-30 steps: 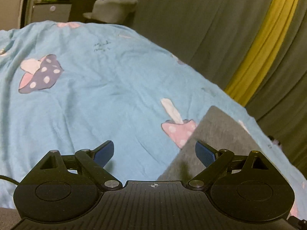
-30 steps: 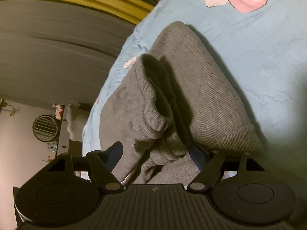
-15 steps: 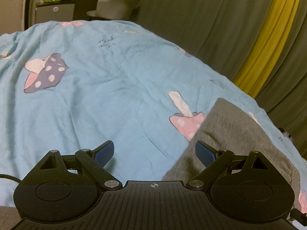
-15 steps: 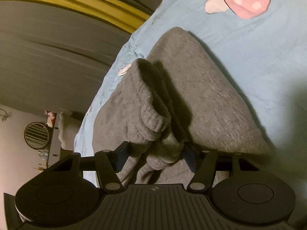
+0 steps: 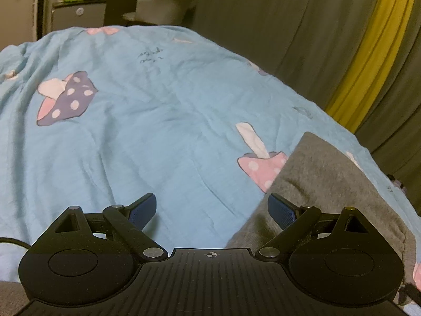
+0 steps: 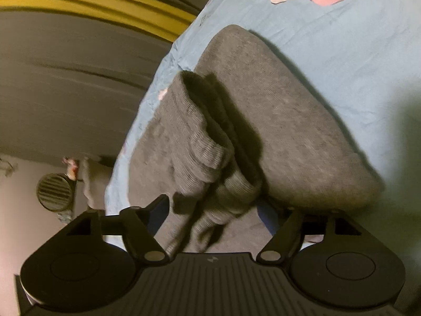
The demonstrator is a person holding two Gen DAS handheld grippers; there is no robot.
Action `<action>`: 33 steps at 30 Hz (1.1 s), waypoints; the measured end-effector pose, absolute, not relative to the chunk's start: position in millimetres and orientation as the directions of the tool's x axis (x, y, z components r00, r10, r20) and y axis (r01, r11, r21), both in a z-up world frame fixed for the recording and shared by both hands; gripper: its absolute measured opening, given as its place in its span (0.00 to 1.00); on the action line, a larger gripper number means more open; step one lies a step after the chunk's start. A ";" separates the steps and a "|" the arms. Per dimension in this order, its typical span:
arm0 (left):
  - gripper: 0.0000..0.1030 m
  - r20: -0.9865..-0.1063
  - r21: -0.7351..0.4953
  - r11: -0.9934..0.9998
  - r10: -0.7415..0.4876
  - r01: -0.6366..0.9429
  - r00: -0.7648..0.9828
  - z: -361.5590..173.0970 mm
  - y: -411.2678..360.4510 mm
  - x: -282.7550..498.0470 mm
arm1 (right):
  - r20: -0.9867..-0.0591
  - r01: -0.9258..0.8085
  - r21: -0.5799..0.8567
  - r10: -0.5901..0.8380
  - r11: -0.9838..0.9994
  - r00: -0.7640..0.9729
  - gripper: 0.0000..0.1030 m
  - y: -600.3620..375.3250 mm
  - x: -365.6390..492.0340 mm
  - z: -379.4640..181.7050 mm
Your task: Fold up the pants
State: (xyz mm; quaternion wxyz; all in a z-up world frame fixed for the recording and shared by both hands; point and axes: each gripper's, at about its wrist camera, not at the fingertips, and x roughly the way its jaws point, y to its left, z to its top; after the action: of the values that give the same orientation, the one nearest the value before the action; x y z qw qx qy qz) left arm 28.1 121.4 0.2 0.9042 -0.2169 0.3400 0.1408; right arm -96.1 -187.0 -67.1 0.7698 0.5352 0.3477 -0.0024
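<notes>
A light blue bedsheet (image 5: 163,121) printed with mushrooms covers the bed and fills most of the left wrist view; in the right wrist view the same sheet (image 6: 355,60) takes up the 1 to 3 o'clock part of the frame. Behind the bed, grey curtains (image 5: 276,21) with a yellow stripe (image 5: 368,52) hang from 12 to 3 o'clock in the left view.

The grey pants (image 6: 276,121) lie folded on the sheet near the bed's curtain-side edge. In the right wrist view they fill the centre, a smooth folded panel toward 2 o'clock and a bunched, ribbed section (image 6: 205,158) rising at the middle. In the left wrist view only a corner of the pants (image 5: 323,173) shows, at 4 o'clock, partly overlapping a pink mushroom print (image 5: 260,168).

A pale chair (image 5: 165,2) and a dark cabinet (image 5: 79,13) stand at 11 to 12 o'clock beyond the bed.

The right gripper (image 6: 214,210) is spread wide, with the bunched ribbed cloth sitting between its fingers; the pads are not pressed onto the fabric, so it is released. The left gripper (image 5: 211,208) is likewise spread and holds nothing: its left blue pad (image 5: 143,209) is over bare sheet, and its right pad (image 5: 282,210) is just over the edge of the pants.
</notes>
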 end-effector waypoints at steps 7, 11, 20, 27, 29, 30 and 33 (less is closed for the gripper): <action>0.93 -0.677 -0.305 0.858 0.110 -0.414 0.727 -0.2 122.6 26.6 | -0.528 0.355 0.811 0.318 0.465 0.787 0.49 -178.2 -86.3 -56.7; 0.93 -0.670 -0.319 0.852 0.106 -0.414 0.734 -1.2 123.1 26.2 | -0.518 0.338 0.814 0.328 0.473 0.790 0.57 -175.3 -81.2 -56.3; 0.93 -0.650 -0.355 0.830 0.112 -0.431 0.752 -2.0 127.1 22.9 | -0.534 0.293 0.754 0.289 0.589 0.794 0.42 -152.2 -54.2 -23.8; 0.93 -0.643 -0.378 0.817 0.108 -0.436 0.758 -1.5 129.7 20.8 | -0.371 0.128 0.776 0.283 0.617 0.884 0.40 -146.6 -61.5 46.2; 0.93 -0.643 -0.380 0.816 0.105 -0.435 0.759 -1.4 130.0 21.1 | -0.346 0.108 0.778 0.277 0.619 0.896 0.40 -151.4 -65.9 56.0; 0.93 -0.642 -0.380 0.816 0.105 -0.434 0.759 -1.5 129.8 21.2 | -0.340 0.109 0.779 0.270 0.618 0.901 0.40 -154.9 -68.2 58.0; 0.93 -0.643 -0.380 0.819 0.101 -0.431 0.759 -1.8 129.7 21.2 | -0.344 0.138 0.789 0.244 0.599 0.907 0.40 -168.5 -73.0 53.3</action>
State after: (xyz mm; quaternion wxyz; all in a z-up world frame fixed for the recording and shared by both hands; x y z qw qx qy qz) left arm 21.2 129.7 -1.8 0.9004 -0.2624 0.3140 0.1478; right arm -73.0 -168.5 53.3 0.8683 0.4465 0.2139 0.0306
